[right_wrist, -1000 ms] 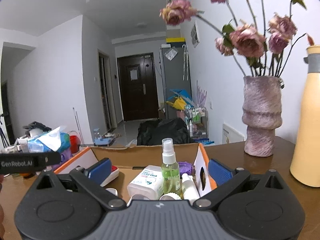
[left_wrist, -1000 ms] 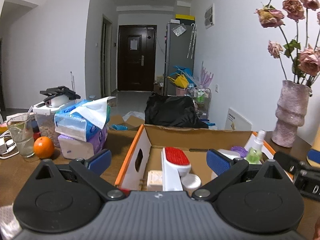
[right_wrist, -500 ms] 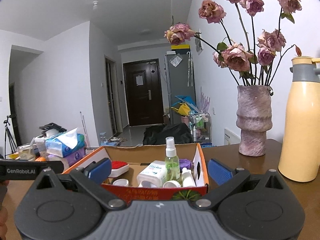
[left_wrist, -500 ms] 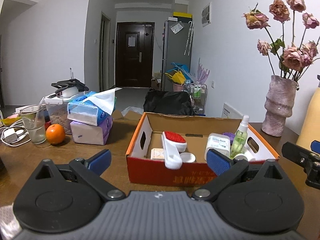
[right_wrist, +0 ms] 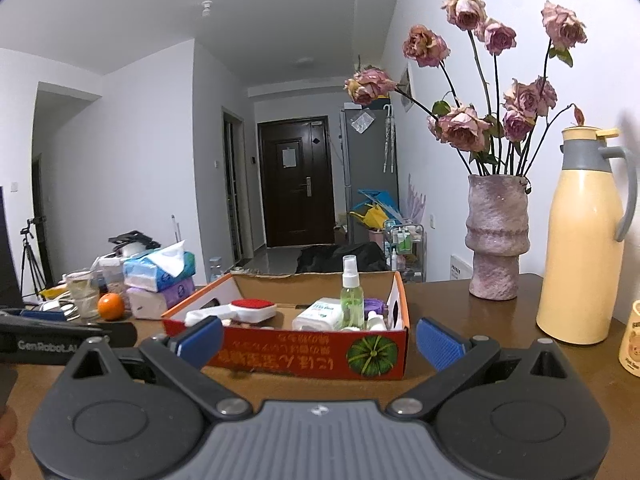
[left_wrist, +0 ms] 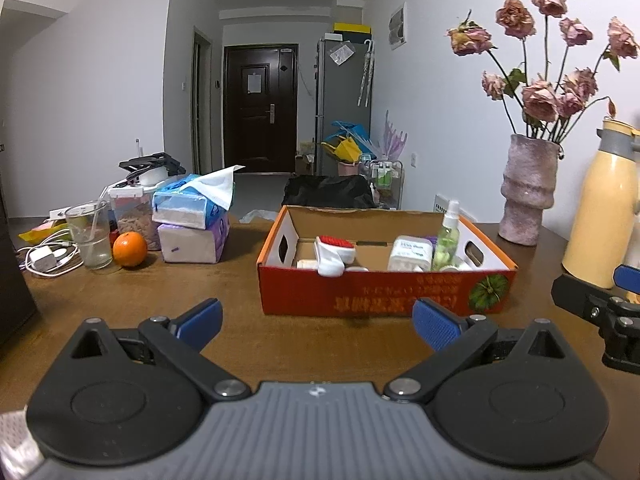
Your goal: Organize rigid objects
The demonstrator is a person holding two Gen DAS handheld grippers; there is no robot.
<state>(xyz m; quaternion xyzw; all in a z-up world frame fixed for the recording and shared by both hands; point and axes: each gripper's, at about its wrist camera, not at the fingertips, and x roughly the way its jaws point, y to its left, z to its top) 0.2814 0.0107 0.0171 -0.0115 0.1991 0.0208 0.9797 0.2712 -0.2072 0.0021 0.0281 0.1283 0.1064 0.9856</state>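
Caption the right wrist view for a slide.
Open right gripper faces an orange cardboard box holding a spray bottle and lint brush; vase beyond.

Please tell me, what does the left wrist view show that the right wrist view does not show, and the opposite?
Only the left wrist view shows the white charger with its cable. Only the right wrist view shows the tripod and the small cream cup. Both show the orange cardboard box, the green spray bottle, the red-topped brush, the orange, the vase and the yellow jug. The left gripper and right gripper are open and empty.
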